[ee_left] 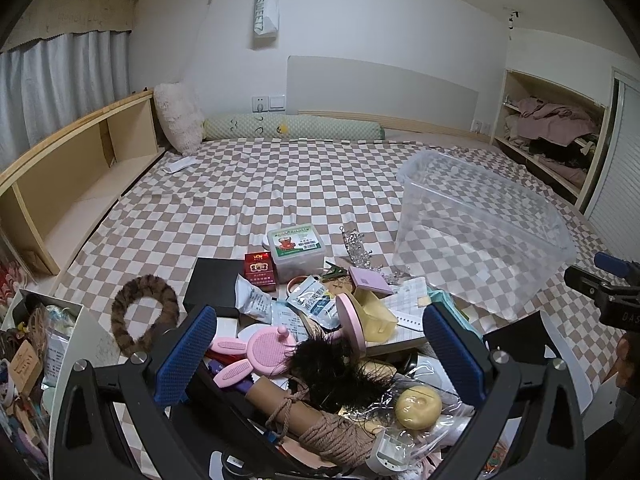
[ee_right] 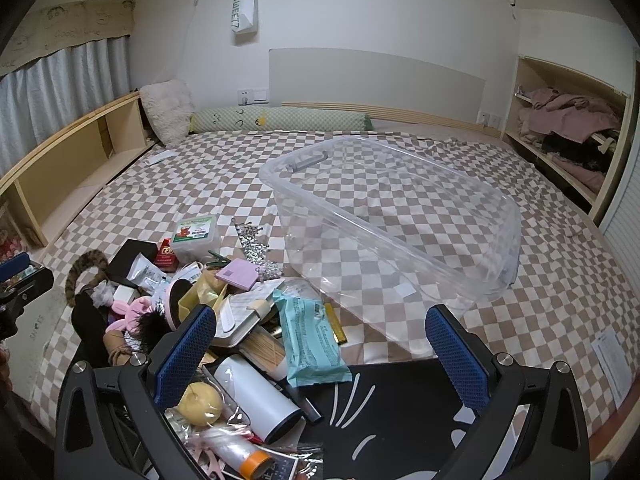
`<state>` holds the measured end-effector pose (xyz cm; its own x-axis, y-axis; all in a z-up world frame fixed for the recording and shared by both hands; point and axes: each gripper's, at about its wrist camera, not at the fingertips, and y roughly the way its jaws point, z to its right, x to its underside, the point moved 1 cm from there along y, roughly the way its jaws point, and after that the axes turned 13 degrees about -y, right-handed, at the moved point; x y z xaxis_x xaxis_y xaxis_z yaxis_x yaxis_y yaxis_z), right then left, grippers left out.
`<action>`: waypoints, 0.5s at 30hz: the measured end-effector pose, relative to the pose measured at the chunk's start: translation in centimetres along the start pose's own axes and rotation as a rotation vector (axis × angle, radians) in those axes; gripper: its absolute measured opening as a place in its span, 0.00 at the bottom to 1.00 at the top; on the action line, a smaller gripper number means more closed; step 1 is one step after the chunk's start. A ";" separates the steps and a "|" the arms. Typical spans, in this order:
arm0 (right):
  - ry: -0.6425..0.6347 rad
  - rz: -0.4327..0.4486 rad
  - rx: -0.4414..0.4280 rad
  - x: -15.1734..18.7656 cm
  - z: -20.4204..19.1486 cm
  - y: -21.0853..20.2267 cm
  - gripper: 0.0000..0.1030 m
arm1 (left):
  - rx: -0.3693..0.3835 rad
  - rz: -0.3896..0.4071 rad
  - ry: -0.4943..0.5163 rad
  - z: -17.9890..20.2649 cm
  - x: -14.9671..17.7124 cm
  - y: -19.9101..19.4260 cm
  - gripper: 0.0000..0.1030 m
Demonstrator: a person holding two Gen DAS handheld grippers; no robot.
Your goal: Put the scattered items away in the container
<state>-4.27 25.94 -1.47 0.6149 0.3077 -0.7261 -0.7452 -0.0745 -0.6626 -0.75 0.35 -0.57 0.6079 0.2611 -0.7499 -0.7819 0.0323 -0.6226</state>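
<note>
The clear plastic container [ee_right: 396,220] sits tilted on the checkered bedspread [ee_right: 540,272], nothing inside it as far as the see-through walls show. Just left of it there's a messy pile: a teal packet [ee_right: 312,344], a pink bunny brush [ee_left: 256,350], a rope spool [ee_left: 320,428], a yellow ball [ee_left: 418,407]. Left gripper [ee_left: 320,356] hovers over the pile, fingers spread wide, holding nothing. Right gripper [ee_right: 322,352] is spread wide too, near the container's front edge.
</note>
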 end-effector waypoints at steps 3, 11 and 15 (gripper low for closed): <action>-0.002 0.001 0.002 0.2 0.1 0.0 1.00 | -0.001 -0.002 0.002 0.0 0.0 0.1 1.00; -0.005 -0.003 0.003 0.2 0.1 0.0 1.00 | -0.005 -0.005 0.003 0.2 0.1 0.1 1.00; -0.006 -0.004 0.004 0.3 0.2 0.0 1.00 | -0.005 -0.007 0.005 -0.1 0.0 0.2 1.00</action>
<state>-4.19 26.20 -1.65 0.6162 0.3133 -0.7226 -0.7439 -0.0698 -0.6646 -0.88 0.31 -0.74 0.6143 0.2557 -0.7465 -0.7767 0.0296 -0.6291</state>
